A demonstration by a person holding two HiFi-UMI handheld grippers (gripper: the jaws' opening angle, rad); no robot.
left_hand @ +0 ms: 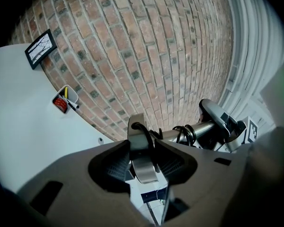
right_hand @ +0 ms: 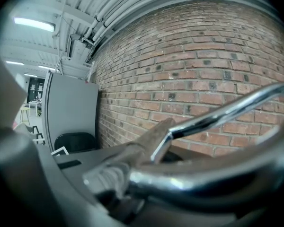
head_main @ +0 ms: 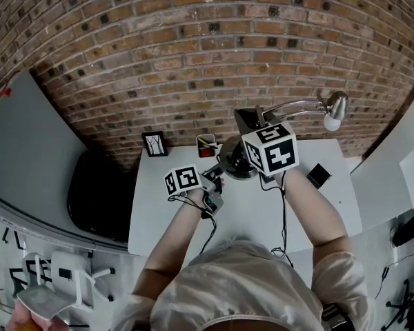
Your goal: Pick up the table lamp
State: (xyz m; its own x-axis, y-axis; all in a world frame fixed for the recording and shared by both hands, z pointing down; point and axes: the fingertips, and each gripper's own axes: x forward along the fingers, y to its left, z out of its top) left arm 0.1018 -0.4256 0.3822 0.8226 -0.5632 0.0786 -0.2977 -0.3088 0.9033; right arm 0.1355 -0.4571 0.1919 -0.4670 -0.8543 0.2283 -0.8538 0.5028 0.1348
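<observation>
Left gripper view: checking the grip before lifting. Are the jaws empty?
No, the left gripper is clamped on a metal part of the table lamp.

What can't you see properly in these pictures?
- Lamp: right gripper view, blurred from closeness; its arm runs off the right edge.
- Picture frame: head view, too small to tell its drawing.
- Small black object: head view, too small to name.
- Pen cup: head view, contents too small to name.
</observation>
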